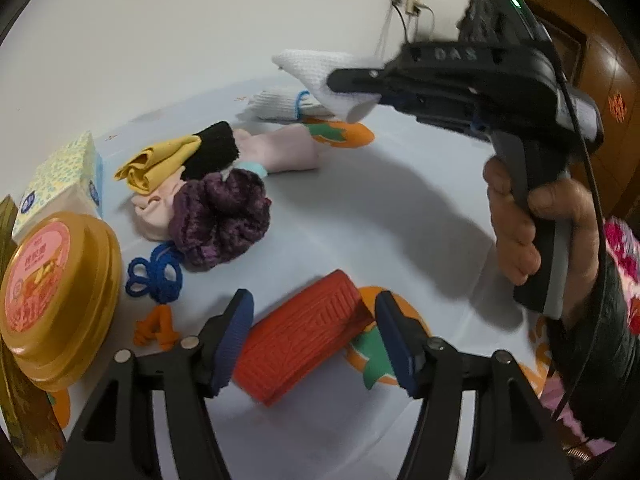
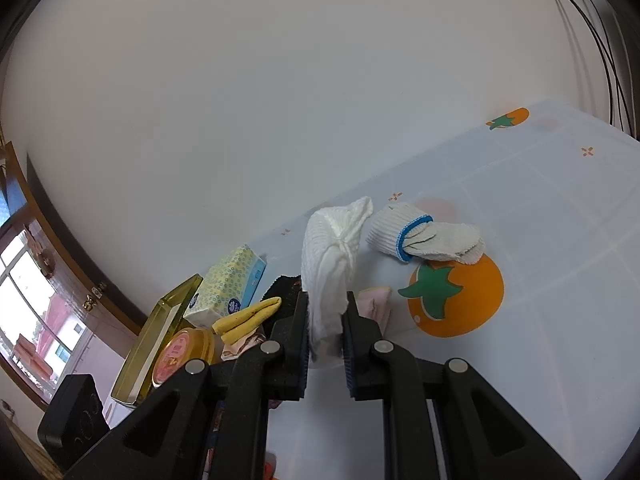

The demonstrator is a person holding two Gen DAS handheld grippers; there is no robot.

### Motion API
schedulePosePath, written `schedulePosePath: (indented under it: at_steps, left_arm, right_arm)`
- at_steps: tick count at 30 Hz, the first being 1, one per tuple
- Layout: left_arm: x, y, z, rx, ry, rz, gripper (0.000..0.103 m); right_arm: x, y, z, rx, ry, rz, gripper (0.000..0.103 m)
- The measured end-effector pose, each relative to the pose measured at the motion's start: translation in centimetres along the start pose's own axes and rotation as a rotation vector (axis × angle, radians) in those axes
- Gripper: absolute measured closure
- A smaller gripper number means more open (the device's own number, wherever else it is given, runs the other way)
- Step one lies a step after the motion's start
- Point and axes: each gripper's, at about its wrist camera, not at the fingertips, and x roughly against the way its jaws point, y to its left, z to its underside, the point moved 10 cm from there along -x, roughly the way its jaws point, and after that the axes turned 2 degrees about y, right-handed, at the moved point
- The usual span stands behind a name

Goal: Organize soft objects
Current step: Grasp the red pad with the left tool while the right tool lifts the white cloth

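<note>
Pinching a white cloth (image 2: 328, 264) between its pads, your right gripper (image 2: 326, 332) holds it in the air above the table (image 2: 560, 280), near the gloves (image 2: 424, 238). Your left gripper (image 1: 312, 340) is spread wide around a red roll (image 1: 300, 340) lying on the table, pads not touching it.

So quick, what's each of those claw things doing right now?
Left gripper: open, its fingers on either side of the red rolled cloth, not squeezing it.
Right gripper: closed on the white knitted cloth, lifted off the table.
</note>
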Motion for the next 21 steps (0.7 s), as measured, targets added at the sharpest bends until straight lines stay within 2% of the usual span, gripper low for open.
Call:
schedulePosePath:
  at_steps: [2, 4, 6, 7, 9, 12, 13, 14, 17, 21]
  left_arm:
    - [-0.4, -0.3, 0.2, -0.039, 0.010, -0.038, 0.032]
    - [-0.4, -0.5, 0.3, -0.060, 0.019, -0.080, 0.032]
    - [-0.6, -0.2, 0.2, -0.042, 0.018, -0.078, 0.035]
    - [-0.6, 0.3, 0.1, -0.027, 0.015, -0.083, 0.041]
    - [-0.4, 0.6, 0.1, -0.002, 0.008, -0.056, 0.042]
    - [-0.2, 0.6, 0.0, 0.004, -0.004, -0.058, 0.045]
    - [0.0, 0.7, 0.0, 0.018, -0.014, -0.051, 0.048]
    - [0.4, 0.9, -0.1, 0.038, -0.028, -0.035, 0.058]
    - [1.7, 2.1, -0.5, 0.125, -0.091, 0.014, 0.072]
    - [2.3, 3.2, -0.4, 0.184, -0.106, 0.025, 0.075]
  right_arm:
    - [0.0, 0.1, 0.0, -0.003, 0.003, -0.003, 0.087]
    - [0.0, 0.1, 0.0, 0.001, 0.000, 0.001, 0.087]
    - [0.1, 0.2, 0.0, 0.003, -0.007, 0.004, 0.087]
    - [0.2, 0.1, -0.1, 0.003, -0.011, 0.006, 0.087]
    - [0.2, 0.1, 0.0, 0.001, -0.012, 0.010, 0.087]
    - [0.2, 0.0, 0.1, -0.001, -0.015, 0.018, 0.087]
    - [0.2, 0.0, 0.0, -0.002, -0.019, 0.018, 0.087]
    - [0.3, 0.1, 0.0, -0.002, -0.024, 0.017, 0.087]
    - [0.4, 0.2, -0.2, 0.007, -0.039, 0.021, 0.087]
    - [0.3, 0.2, -0.2, 0.034, -0.050, 0.055, 0.087]
